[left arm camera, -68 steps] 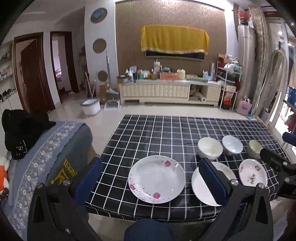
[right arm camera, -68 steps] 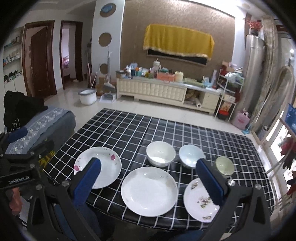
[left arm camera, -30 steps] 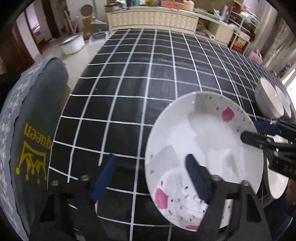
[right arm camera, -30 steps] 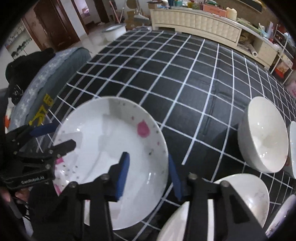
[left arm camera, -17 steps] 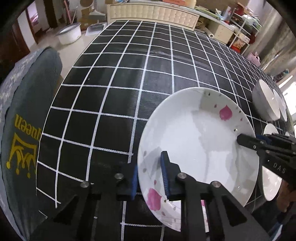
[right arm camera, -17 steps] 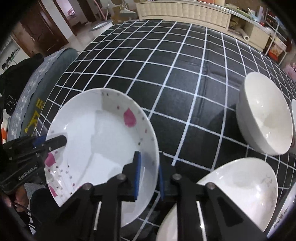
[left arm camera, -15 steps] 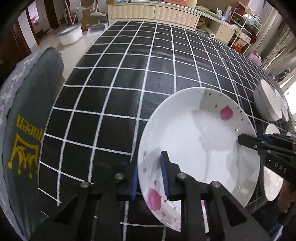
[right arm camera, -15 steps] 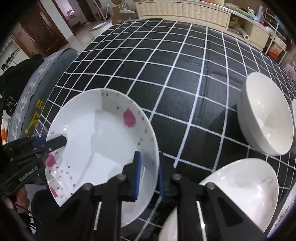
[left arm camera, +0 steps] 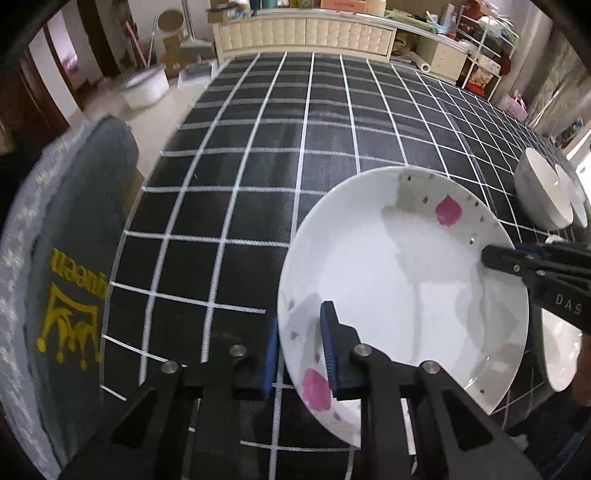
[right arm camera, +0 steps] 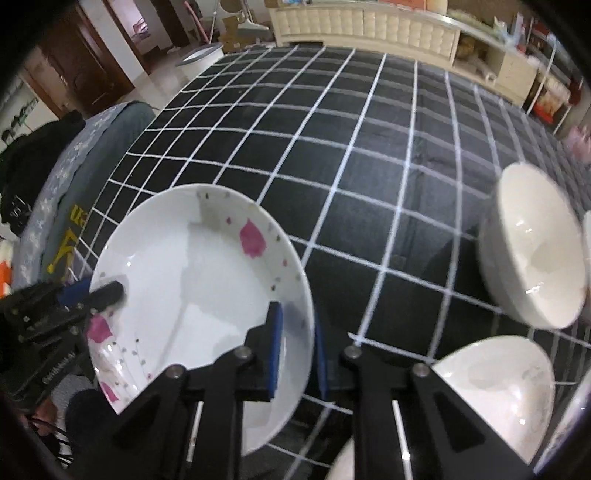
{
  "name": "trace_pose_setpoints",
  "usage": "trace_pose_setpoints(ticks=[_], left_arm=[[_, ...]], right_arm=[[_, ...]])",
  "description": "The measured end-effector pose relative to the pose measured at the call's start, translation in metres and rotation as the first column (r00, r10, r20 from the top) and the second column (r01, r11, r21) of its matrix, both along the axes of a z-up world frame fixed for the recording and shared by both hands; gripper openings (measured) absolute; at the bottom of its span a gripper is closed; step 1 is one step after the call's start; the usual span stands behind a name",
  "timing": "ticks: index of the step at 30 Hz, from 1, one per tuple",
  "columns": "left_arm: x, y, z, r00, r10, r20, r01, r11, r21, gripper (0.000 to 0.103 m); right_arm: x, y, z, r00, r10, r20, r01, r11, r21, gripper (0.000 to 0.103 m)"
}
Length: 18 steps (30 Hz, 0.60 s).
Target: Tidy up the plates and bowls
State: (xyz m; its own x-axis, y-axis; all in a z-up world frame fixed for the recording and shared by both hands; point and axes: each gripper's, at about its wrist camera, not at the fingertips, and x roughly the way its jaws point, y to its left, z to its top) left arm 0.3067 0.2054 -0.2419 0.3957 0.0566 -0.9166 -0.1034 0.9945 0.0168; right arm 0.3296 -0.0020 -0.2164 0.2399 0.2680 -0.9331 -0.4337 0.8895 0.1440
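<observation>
A white plate with pink petals (left arm camera: 399, 273) (right arm camera: 192, 291) is held over the black checked tablecloth (left arm camera: 258, 155) (right arm camera: 351, 184), tilted, with its shadow on the cloth beside it. My left gripper (left arm camera: 299, 347) is shut on its left rim, one blue pad above and one below. My right gripper (right arm camera: 297, 343) is shut on the opposite rim; it shows in the left wrist view as a black tip (left arm camera: 506, 258) on the right edge. A plain white plate (right arm camera: 491, 391) lies at the near right. A white bowl (right arm camera: 532, 254) (left arm camera: 539, 199) stands behind it.
A second bowl's edge (left arm camera: 576, 195) shows beside the white bowl. A grey cushioned chair with a yellow crown print (left arm camera: 59, 288) stands at the table's left side. A long cream cabinet (left arm camera: 306, 33) and a white tub (left arm camera: 142, 90) on the floor lie beyond the table.
Both grippers came down from above the table and closed on opposite rims of the petal plate. Since then the plate has risen slightly and tilted.
</observation>
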Motion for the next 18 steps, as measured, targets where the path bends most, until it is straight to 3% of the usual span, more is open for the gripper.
trace_pose_setpoints(ticks=[4, 7, 9, 18], left_arm=[[-0.009, 0.0, 0.014, 0.999, 0.03, 0.029, -0.032, 0.997, 0.068, 0.024], [-0.02, 0.005, 0.027, 0.996, 0.071, 0.059, -0.075, 0.995, 0.068, 0.037], [-0.026, 0.005, 0.037, 0.993, 0.085, 0.078, -0.088, 0.995, 0.046, 0.038], [-0.043, -0.049, 0.061, 0.996, -0.025, 0.088, 0.031, 0.997, -0.066, 0.038]], right_arm=[[-0.007, -0.005, 0.02, 0.995, -0.029, 0.091, 0.032, 0.999, -0.027, 0.021], [-0.014, -0.015, 0.029, 0.993, -0.048, 0.106, 0.05, 0.999, -0.017, 0.029], [-0.02, -0.023, 0.034, 0.993, -0.058, 0.105, 0.06, 0.998, -0.007, 0.041], [-0.042, -0.059, 0.059, 0.99, -0.106, 0.095, 0.106, 0.994, 0.011, 0.056]])
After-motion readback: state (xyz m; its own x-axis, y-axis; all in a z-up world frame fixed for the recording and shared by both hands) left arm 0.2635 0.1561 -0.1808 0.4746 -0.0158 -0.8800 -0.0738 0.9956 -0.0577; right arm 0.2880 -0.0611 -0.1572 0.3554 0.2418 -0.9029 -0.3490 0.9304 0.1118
